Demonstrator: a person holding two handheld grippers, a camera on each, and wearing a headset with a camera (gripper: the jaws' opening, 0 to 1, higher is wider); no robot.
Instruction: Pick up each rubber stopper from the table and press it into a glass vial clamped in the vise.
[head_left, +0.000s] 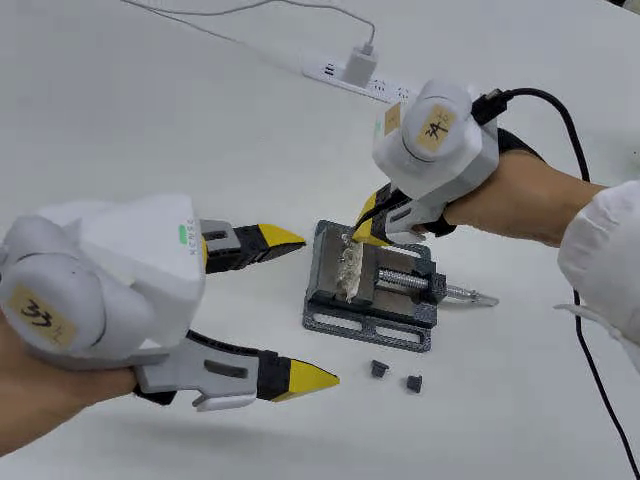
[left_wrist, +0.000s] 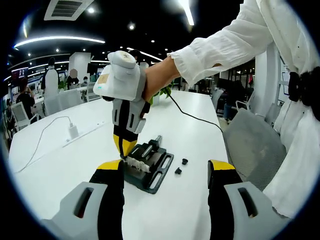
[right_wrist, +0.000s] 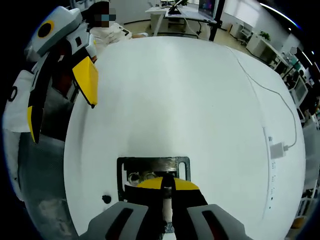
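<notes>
Black and stubby, two rubber stoppers (head_left: 379, 368) lie slightly apart on the white table (head_left: 150, 120), just beside the base of the dark metal vise (head_left: 365, 325). Clear glass vials (head_left: 350, 268) sit in a row between its plates. A power strip (head_left: 365, 82) lies farther back, and the left gripper view shows an open office. The vise's screw runs along its length, handle toward the person's right. Over the vials, the right gripper (head_left: 362, 234) has its tips drawn together; whether they pinch anything is unclear. The left gripper (head_left: 318, 308) gapes wide, empty.
</notes>
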